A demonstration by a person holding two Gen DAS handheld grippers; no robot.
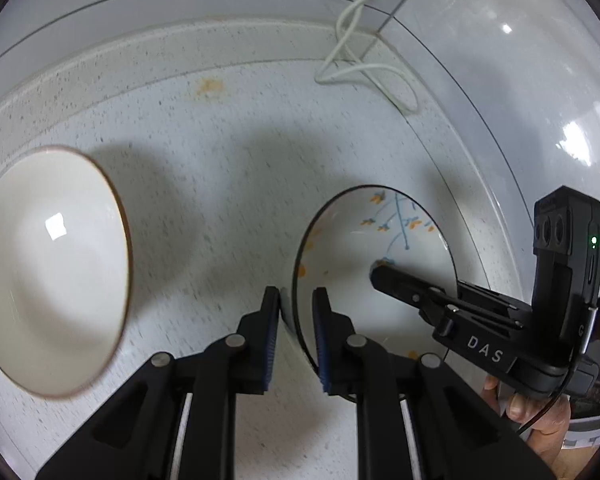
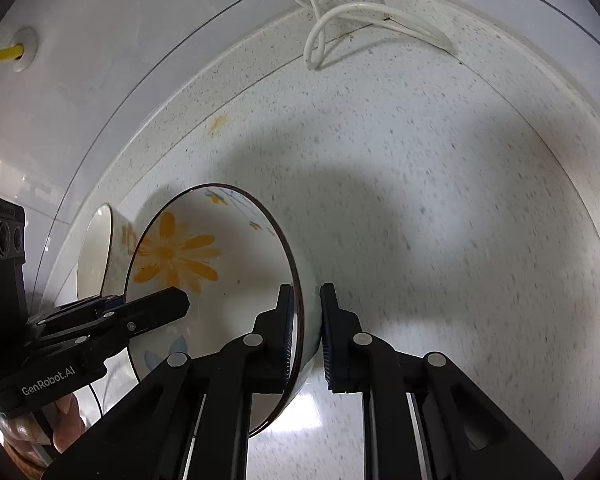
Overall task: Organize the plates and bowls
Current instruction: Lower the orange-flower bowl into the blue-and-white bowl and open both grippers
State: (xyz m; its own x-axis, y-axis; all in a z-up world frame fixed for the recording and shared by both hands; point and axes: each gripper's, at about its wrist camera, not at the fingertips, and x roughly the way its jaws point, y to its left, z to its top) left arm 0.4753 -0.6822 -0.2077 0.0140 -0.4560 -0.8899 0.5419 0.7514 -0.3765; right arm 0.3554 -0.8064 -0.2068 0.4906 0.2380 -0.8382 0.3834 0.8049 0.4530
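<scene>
A white bowl with orange flowers and a dark rim (image 1: 364, 264) (image 2: 212, 276) is held above the speckled counter (image 1: 220, 200). My left gripper (image 1: 296, 340) is shut on its left rim, one finger inside and one outside. My right gripper (image 2: 306, 336) is shut on its right rim in the same way, and it shows in the left wrist view (image 1: 384, 270). A plain cream bowl with a brown rim (image 1: 48, 268) sits on the counter to the left; in the right wrist view (image 2: 96, 248) it lies behind the flowered bowl.
A white cable (image 1: 360, 52) (image 2: 340, 20) loops in the far corner of the counter. White tiled walls (image 2: 80, 80) run along the back and right. A yellow cable (image 2: 0, 56) comes out of a wall hole. An orange stain (image 1: 209, 86) marks the counter.
</scene>
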